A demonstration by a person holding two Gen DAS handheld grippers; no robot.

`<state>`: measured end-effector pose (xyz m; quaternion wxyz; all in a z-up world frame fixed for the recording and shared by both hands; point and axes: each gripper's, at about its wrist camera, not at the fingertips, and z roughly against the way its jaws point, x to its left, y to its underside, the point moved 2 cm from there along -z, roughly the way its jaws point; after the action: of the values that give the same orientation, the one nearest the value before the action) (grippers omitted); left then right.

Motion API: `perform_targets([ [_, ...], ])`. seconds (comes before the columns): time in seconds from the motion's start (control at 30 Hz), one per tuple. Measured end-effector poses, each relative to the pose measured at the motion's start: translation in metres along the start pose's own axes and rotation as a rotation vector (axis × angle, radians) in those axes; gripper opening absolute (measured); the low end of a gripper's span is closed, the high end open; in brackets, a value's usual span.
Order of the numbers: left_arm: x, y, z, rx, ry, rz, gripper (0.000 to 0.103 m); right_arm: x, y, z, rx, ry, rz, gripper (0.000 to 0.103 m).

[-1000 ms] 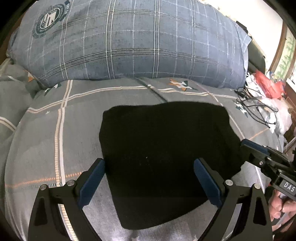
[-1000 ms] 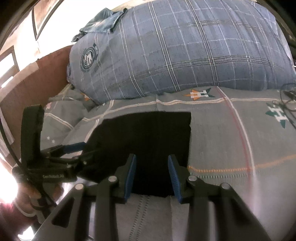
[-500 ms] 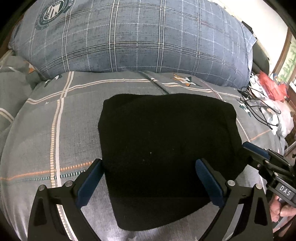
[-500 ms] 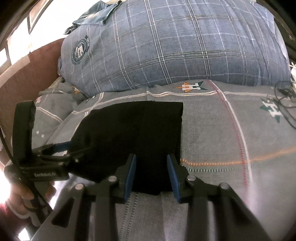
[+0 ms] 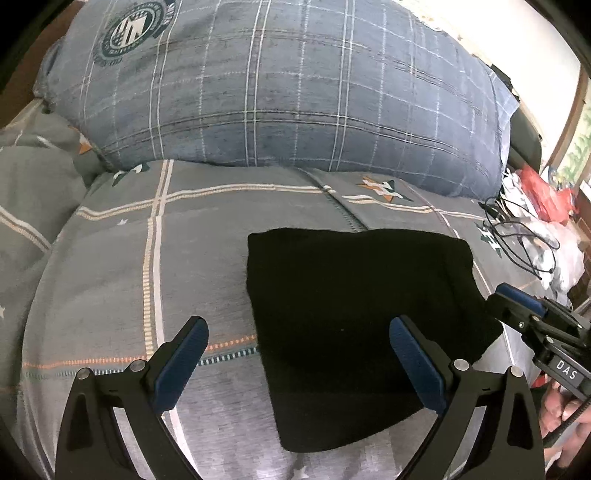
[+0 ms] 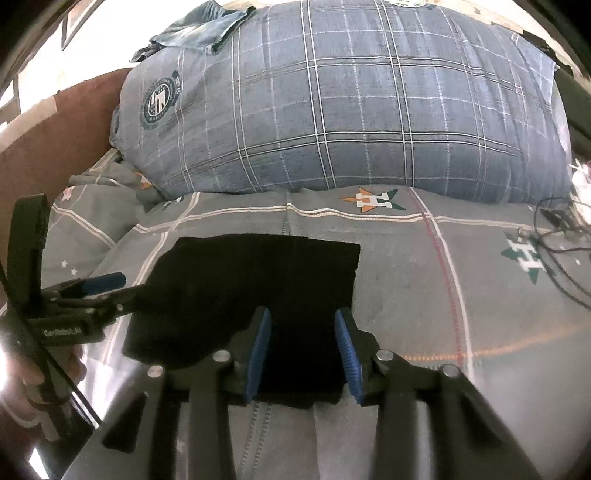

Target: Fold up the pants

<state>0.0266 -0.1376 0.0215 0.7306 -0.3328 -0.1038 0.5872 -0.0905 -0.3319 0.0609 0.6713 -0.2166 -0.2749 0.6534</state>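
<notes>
The black pants (image 5: 354, 302) lie folded into a flat rectangle on the grey plaid bed cover (image 5: 147, 258). They also show in the right wrist view (image 6: 258, 288). My left gripper (image 5: 295, 365) is wide open and empty, hovering above the pants' near left edge. My right gripper (image 6: 301, 354) is partly open and empty, its blue pads on either side of the pants' near right corner, just above the cloth. The right gripper also shows in the left wrist view (image 5: 524, 314), and the left gripper shows in the right wrist view (image 6: 99, 288).
A large blue plaid pillow (image 5: 280, 96) lies behind the pants. Black cables (image 5: 517, 236) and plastic bags (image 5: 543, 192) sit at the bed's right edge. A brown headboard (image 6: 55, 140) stands at the far left. Folded denim (image 6: 199, 29) rests on the pillow.
My left gripper has shifted left, so the pants now sit more to the right in its view. My right gripper has opened a little wider and stays over the near corner.
</notes>
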Motion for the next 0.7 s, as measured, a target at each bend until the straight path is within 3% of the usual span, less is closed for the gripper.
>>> perform_targets([
  [0.27, 0.005, -0.001, -0.009, 0.025, 0.008, 0.015, 0.100, 0.001, 0.001, -0.010, 0.028, 0.028, 0.003, 0.041],
  [0.47, 0.013, -0.005, -0.018, 0.047, 0.047, 0.050, 0.100, -0.005, 0.003, -0.015, 0.046, 0.030, -0.011, 0.054],
  [0.53, 0.016, -0.006, -0.021, 0.053, 0.058, 0.062, 0.100, -0.009, 0.004, -0.017, 0.058, 0.024, -0.025, 0.062],
  [0.7, 0.025, -0.007, -0.030, 0.082, 0.101, 0.112, 0.101, -0.027, 0.010, -0.022, 0.080, -0.047, -0.117, 0.067],
])
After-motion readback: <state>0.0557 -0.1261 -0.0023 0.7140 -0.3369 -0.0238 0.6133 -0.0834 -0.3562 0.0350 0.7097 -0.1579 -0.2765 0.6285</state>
